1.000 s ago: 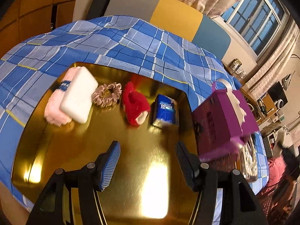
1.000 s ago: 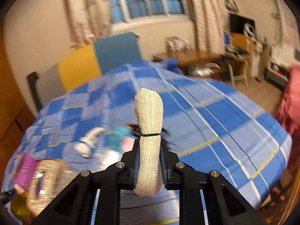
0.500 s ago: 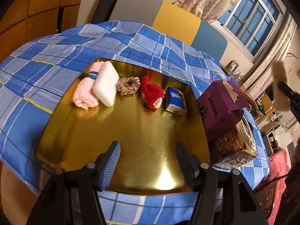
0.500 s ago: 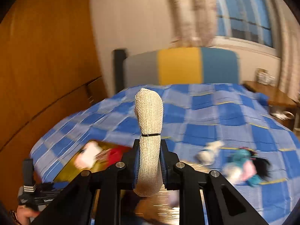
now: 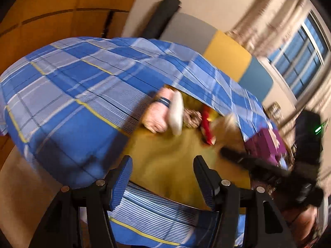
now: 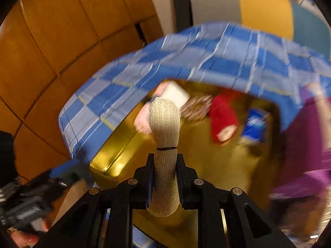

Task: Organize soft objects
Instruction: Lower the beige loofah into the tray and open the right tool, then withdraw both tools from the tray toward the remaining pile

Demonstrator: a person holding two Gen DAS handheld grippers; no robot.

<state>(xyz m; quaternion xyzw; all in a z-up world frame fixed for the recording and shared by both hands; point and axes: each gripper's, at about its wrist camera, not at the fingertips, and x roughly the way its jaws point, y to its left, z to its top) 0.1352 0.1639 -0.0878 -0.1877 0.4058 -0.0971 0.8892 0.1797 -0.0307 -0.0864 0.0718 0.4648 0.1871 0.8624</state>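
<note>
- Far left of the right gripper (image 6: 164, 177), low in its view: blurred left gripper (image 5: 162, 183), jaws wide apart, nothing between them.
- Dead centre: right gripper clamped tight on a beige mesh roll (image 6: 164, 144), upright between the pads, thin black band round its middle.
- Beneath and ahead: gold tray (image 6: 115, 155) on blue plaid cloth (image 6: 206, 47).
- Beyond the roll, in a row on the tray: pink fluffy item (image 6: 142, 122), white pad (image 6: 175, 95), brown scrunchie (image 6: 196, 107), red plush (image 6: 223, 119), blue packet (image 6: 254, 126).
- Far right: purple box (image 6: 306, 140), badly blurred.
</note>
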